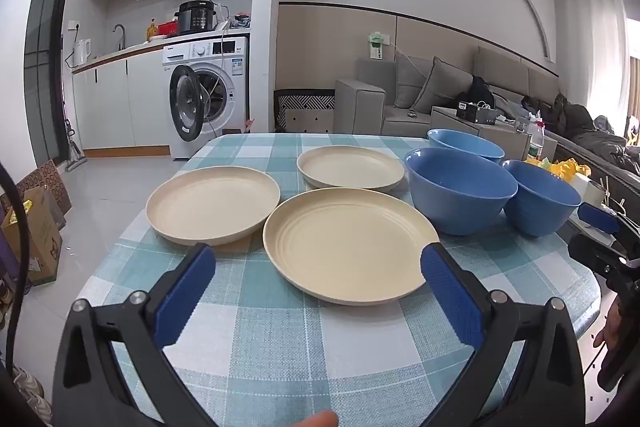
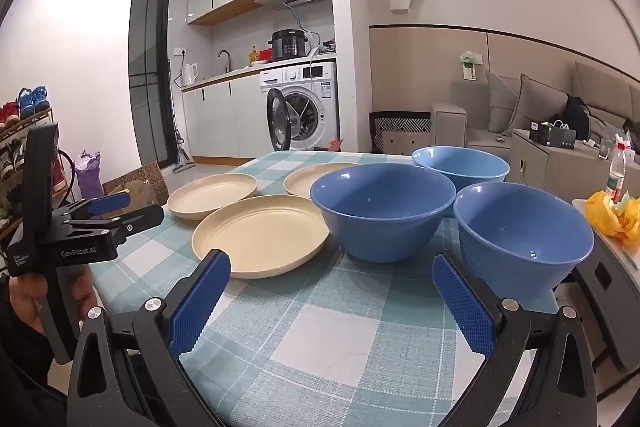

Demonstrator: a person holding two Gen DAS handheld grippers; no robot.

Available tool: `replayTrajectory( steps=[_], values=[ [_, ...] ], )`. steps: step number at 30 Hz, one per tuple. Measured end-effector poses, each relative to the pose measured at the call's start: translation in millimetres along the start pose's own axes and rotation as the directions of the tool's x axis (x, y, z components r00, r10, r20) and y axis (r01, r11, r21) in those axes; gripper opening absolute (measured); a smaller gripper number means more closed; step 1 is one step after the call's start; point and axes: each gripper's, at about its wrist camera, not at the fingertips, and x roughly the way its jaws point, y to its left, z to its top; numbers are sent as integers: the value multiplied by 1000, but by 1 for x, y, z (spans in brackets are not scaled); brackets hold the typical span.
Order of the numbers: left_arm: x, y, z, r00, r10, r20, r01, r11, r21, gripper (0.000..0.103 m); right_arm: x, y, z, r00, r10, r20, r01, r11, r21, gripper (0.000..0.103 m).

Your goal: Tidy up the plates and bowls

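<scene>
A: What was laid out on the table (image 1: 280, 339)?

B: Three cream plates and three blue bowls were seen on the checked cloth (image 2: 320, 339). The near plate (image 1: 350, 245) was set closest to the left tool (image 1: 318, 269), with the left plate (image 1: 213, 203) beside it and the far plate (image 1: 350, 167) behind. No plate was stacked on another.

A: And the bowls?

B: They were grouped to the right of the plates. The middle bowl (image 2: 383, 209) stood upright just beside the near plate, the right bowl (image 2: 522, 233) close by it, and the far bowl (image 2: 460, 161) behind both. Whether the bowls were touching one another could not be told. The lower half of the far bowl was hidden by the two in front, and part of the far plate was covered by the middle bowl in the right wrist view.

A: How were the tools held?

B: The fingers of the left tool were spread wide apart above the table, nothing being held between them; its right finger overlapped the near plate's rim in the picture, though contact could not be confirmed. The right tool (image 2: 332, 271) was likewise held apart and empty, low over the cloth before the middle and right bowls.

A: Was anything cut off?

B: The table's near edge was hidden behind the tool bodies. Each tool was only partly caught at the margin of the other's view, and the person's hand (image 2: 28, 301) was seen only in part, in shadow.
</scene>
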Motion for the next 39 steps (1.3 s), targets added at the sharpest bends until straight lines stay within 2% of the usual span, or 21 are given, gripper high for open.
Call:
replayTrajectory(
  steps=[14, 39],
  values=[
    [-3, -4, 0, 1000, -1, 11, 1, 999, 32, 103, 1, -5, -1, 1000, -4, -4, 4, 1000, 16, 103],
    [-2, -5, 1, 1000, 6, 8, -6, 999, 35, 103, -2, -7, 0, 1000, -7, -4, 7, 1000, 15, 103]
  ],
)
